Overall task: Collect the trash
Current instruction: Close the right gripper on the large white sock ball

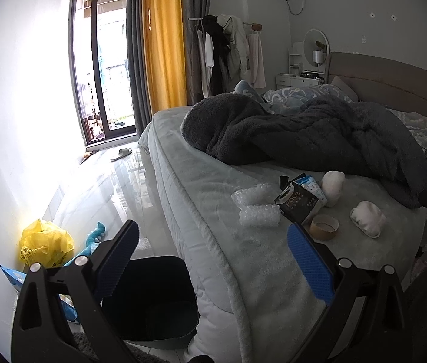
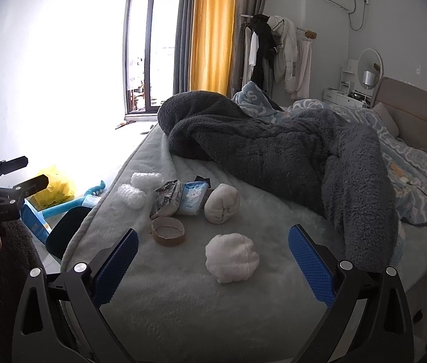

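Observation:
Trash lies on the near corner of the bed (image 2: 183, 302): two bubble-wrap rolls (image 2: 131, 195) (image 1: 259, 216), a crumpled dark "Face" packet (image 2: 168, 196) (image 1: 299, 202), a blue-white tissue pack (image 2: 193, 196), an empty brown tape ring (image 2: 168, 231) (image 1: 324, 227), and two white rolled socks (image 2: 231, 257) (image 2: 222, 202) (image 1: 368, 217). A black bin (image 1: 153, 296) stands on the floor beside the bed, also in the right wrist view (image 2: 65, 227). My left gripper (image 1: 213, 260) is open and empty, above the bin and bed edge. My right gripper (image 2: 213, 263) is open and empty, just in front of the near sock.
A dark grey fleece blanket (image 2: 274, 151) and a blue quilt (image 2: 410, 163) cover the far bed. A yellow bag (image 1: 44, 245), a blue toy (image 1: 95, 239) and blue packets lie on the floor by the wall. A slipper (image 1: 121, 154) lies near the balcony door.

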Available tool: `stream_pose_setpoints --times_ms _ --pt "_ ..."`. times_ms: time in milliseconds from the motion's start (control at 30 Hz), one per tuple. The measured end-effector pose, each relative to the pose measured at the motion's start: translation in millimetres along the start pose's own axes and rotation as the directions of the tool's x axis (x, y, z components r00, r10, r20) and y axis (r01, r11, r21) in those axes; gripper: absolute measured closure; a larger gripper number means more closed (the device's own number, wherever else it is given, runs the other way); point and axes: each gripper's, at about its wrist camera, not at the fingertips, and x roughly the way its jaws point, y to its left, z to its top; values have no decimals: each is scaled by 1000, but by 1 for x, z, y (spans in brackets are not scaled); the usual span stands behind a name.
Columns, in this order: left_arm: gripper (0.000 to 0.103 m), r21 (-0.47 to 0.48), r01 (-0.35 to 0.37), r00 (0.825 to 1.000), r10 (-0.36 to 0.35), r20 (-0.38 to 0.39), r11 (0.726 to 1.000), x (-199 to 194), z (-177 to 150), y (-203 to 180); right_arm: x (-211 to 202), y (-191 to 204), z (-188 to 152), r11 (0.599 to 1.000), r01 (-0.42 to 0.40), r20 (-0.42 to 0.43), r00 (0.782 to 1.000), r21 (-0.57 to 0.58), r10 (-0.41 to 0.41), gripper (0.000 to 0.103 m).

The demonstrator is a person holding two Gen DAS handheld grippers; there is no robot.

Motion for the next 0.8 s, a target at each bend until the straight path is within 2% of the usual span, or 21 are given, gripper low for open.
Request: stream_pose_setpoints --times_ms 133,400,500,600,733,800 --pt "3 19 -9 1000 9 6 1000 -1 0 -1 1 -4 -2 1000 -1 -9 1000 16 1 3" --pt "3 50 49 999 -49 -3 998 8 10 -15 16 -10 -1 999 18 -71 997 33 -15 3" --pt "3 34 102 994 -100 -48 994 20 10 -16 32 -10 1 999 38 -130 991 -1 -38 3" --pt "3 25 145 987 -143 -75 989 31 12 -18 47 -15 2 1000 8 -146 989 2 -7 3" --pt "3 20 168 982 -165 -95 986 49 14 -17 67 -24 2 999 -36 -169 985 17 38 3" --pt "3 11 204 971 -201 -126 979 62 13 -16 76 -27 -2 999 -52 -190 980 11 54 3"
